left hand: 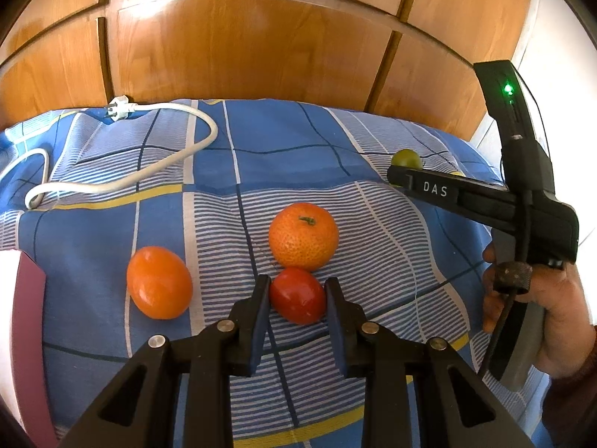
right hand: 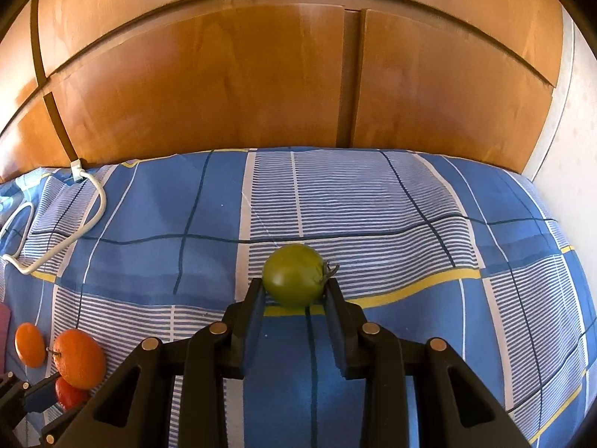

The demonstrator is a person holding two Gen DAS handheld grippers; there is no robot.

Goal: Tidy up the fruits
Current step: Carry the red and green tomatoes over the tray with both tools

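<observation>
My left gripper (left hand: 297, 285) reaches low over the bed, its fingers closed against both sides of the red tomato (left hand: 297, 295), which rests on the blue checked sheet (left hand: 209, 171) touching the mandarin (left hand: 303, 236) behind it. A smooth orange fruit (left hand: 159, 282) lies to its left, long axis tilted. My right gripper (right hand: 294, 287) pinches the green tomato (right hand: 293, 274), whose stem points right. The hand (left hand: 552, 321) grips the right tool's handle. A white cable (left hand: 123, 156) loops across the sheet; wooden wardrobe doors (right hand: 238, 74) stand behind.
</observation>
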